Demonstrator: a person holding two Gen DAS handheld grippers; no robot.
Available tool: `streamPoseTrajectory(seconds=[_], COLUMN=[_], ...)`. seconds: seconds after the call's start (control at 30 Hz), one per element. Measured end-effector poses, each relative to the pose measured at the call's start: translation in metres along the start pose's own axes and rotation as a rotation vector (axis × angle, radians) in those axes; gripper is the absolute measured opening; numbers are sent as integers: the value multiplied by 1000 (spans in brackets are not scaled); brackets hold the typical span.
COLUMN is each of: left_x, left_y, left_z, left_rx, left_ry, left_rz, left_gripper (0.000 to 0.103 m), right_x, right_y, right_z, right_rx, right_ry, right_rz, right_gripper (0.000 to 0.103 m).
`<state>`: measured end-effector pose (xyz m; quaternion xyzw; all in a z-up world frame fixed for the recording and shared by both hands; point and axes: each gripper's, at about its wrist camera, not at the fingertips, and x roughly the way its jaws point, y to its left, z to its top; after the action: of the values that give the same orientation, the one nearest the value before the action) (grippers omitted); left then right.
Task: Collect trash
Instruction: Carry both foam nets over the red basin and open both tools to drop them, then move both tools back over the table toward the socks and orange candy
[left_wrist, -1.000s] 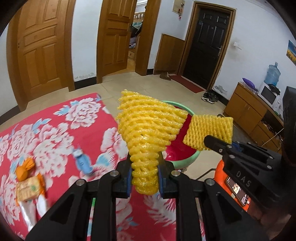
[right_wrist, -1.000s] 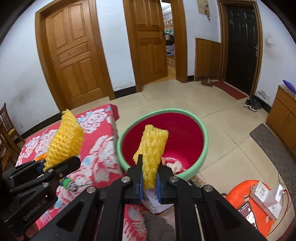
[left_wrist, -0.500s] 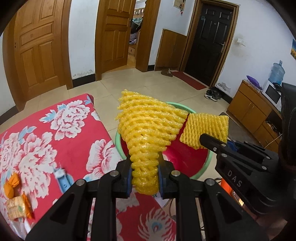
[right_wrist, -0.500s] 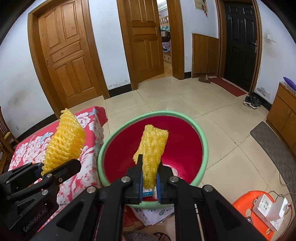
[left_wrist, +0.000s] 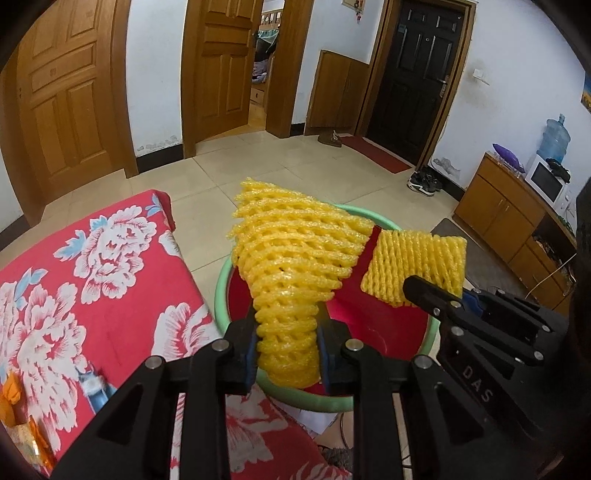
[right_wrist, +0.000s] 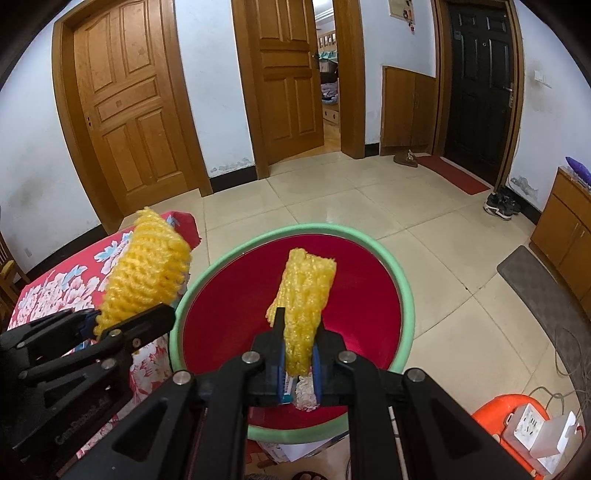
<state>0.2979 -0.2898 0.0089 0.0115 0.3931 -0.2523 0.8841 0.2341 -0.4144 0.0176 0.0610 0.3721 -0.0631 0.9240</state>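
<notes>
Yellow foam nets (left_wrist: 295, 266) (right_wrist: 308, 291) are clamped one in each gripper, left (left_wrist: 286, 354) and right (right_wrist: 298, 360), both held above the red basin (right_wrist: 404, 291), evidently positioned for dropping in as trash.

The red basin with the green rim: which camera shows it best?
The right wrist view: nearly the whole red basin, rim and inside, lies open there, crossed only by the right tongs and their yellow foam net. In the left wrist view, nets and tongs hide most of it.
</notes>
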Motion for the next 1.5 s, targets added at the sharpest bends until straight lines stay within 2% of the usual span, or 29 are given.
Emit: streamPoseTrajectory(seconds=[0.17, 0.2, 0.23, 0.33, 0.37, 0.4, 0.57, 0.73, 0.97, 1.17, 1.5], left_x=[6, 6, 6, 10, 11, 11, 11, 14, 4, -22, -95], left_y=[-4, -3, -3, 1, 1, 3, 7, 5, 4, 2, 18], left_z=[2, 0, 1, 4, 5, 5, 7, 4, -4, -9, -19], left_rx=[7, 6, 0, -23, -21, -21, -31, -17, -19, -18, -28], left_ry=[3, 2, 2, -6, -5, -3, -7, 1, 13, -11, -99], left_rz=[-13, -18, -30, 3, 7, 13, 21, 71, 63, 58, 81], left_gripper=[24, 33, 48, 60, 62, 64, 65, 65, 65, 65, 65], right_x=[-2, -2, -2, 3, 6, 7, 6, 6, -3, -20, -71], right_y=[-6, -7, -8, -14, -17, -18, -23, -22, -21, -12, 24], right_z=[-2, -2, -2, 2, 2, 3, 1, -2, -9, -8, -7], right_rx=[15, 18, 22, 42, 49, 56, 73, 81, 83, 78, 25], right_ry=[4, 4, 3, 10, 14, 19, 19, 28, 34, 22, -54], right_rz=[5, 4, 0, -45, -55, -52, -51, -38, -29, -32, -11], right_gripper=[13, 13, 14, 45, 50, 51, 55, 55, 55, 56, 62])
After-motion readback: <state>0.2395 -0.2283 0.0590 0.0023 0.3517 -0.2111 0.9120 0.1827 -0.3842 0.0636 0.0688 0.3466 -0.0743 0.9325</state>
